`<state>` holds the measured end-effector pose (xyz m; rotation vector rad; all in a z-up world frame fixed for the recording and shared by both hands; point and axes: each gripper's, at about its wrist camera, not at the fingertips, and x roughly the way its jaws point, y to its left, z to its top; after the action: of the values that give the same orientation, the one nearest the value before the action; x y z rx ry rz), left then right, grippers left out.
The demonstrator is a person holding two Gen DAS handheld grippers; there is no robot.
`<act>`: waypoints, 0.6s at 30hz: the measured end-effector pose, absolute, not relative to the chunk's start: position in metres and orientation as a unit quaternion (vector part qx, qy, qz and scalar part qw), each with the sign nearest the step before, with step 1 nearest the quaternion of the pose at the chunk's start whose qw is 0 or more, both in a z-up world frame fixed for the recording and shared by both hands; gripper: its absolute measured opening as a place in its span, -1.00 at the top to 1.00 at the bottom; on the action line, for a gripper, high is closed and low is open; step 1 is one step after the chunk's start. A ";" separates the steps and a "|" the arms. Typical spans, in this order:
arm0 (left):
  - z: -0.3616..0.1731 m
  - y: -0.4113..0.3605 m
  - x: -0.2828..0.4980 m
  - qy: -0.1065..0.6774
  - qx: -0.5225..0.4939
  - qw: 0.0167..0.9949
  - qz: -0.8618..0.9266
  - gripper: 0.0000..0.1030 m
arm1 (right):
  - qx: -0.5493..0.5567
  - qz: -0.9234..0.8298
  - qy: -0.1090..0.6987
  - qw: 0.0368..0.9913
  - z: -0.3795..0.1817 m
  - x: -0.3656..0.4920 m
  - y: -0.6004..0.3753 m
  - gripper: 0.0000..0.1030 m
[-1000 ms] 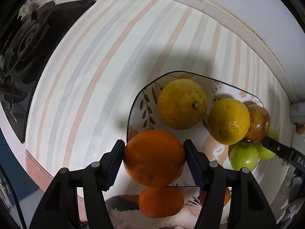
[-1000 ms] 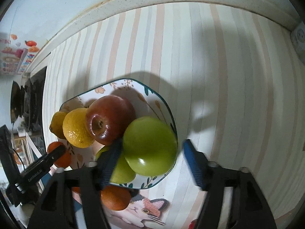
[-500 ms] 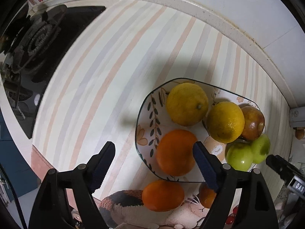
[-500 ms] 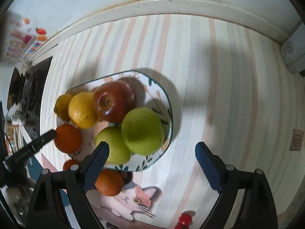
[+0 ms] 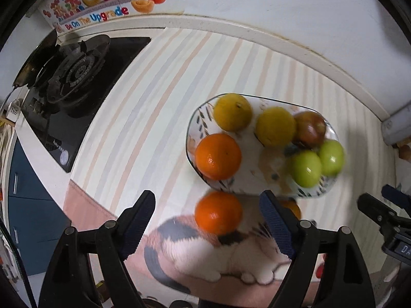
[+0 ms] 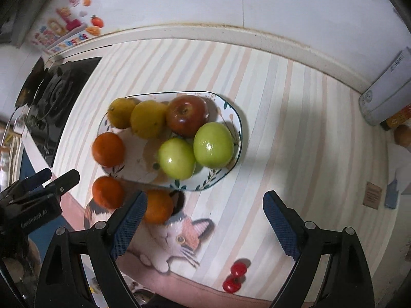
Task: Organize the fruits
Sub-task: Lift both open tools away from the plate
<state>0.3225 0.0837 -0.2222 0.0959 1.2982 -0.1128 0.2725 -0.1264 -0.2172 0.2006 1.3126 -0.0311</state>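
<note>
A patterned plate on the striped counter holds two yellow citrus fruits, a red apple, two green apples and one orange. Two more oranges lie on the counter in front of the plate, the second one partly behind my right finger. My left gripper is open and empty above the near orange. My right gripper is open and empty, in front of the plate.
A black gas stove sits at the left. A cat picture covers the counter's front. Red cherries lie near the front edge. A white box stands at the right by the wall.
My left gripper let go of the orange in the plate, opened and pulled back. My right gripper also pulled back and up from the green apples, staying open.
</note>
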 end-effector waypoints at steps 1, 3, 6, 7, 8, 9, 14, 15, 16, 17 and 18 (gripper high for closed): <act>-0.216 0.084 0.315 0.600 0.044 0.797 -0.055 -0.61 | 0.090 -0.011 0.606 0.790 -0.211 0.267 -0.125 -0.82; -0.207 0.081 0.304 0.592 0.040 0.803 -0.058 -0.61 | 0.083 -0.006 0.598 0.797 -0.199 0.256 -0.123 -0.82; -0.187 0.078 0.285 0.573 0.040 0.816 -0.062 -0.61 | 0.073 -0.005 0.586 0.807 -0.182 0.240 -0.121 -0.82; -0.181 0.077 0.279 0.567 0.043 0.821 -0.063 -0.61 | 0.070 -0.005 0.582 0.810 -0.176 0.234 -0.121 -0.82; -0.175 0.077 0.272 0.560 0.045 0.825 -0.062 -0.61 | 0.068 -0.005 0.579 0.813 -0.170 0.229 -0.121 -0.82; -0.169 0.077 0.266 0.555 0.046 0.828 -0.061 -0.61 | 0.067 -0.004 0.574 0.816 -0.164 0.223 -0.121 -0.82; -0.143 0.082 0.238 0.537 0.034 0.841 -0.066 -0.61 | 0.069 0.001 0.557 0.828 -0.138 0.194 -0.122 -0.82; -0.138 0.082 0.233 0.533 0.033 0.843 -0.066 -0.61 | 0.068 0.002 0.553 0.830 -0.132 0.188 -0.122 -0.82; -0.133 0.082 0.228 0.530 0.032 0.845 -0.067 -0.61 | 0.068 0.003 0.550 0.833 -0.126 0.182 -0.123 -0.82; -0.130 0.082 0.224 0.527 0.029 0.846 -0.068 -0.61 | 0.069 0.005 0.547 0.834 -0.122 0.178 -0.123 -0.82; -0.127 0.083 0.220 0.525 0.026 0.848 -0.069 -0.61 | 0.071 0.008 0.543 0.836 -0.117 0.172 -0.124 -0.82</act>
<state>0.2205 0.0832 -0.1267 0.0545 1.1070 -0.1452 0.1725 -0.1239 -0.1168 0.1498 1.1503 0.0162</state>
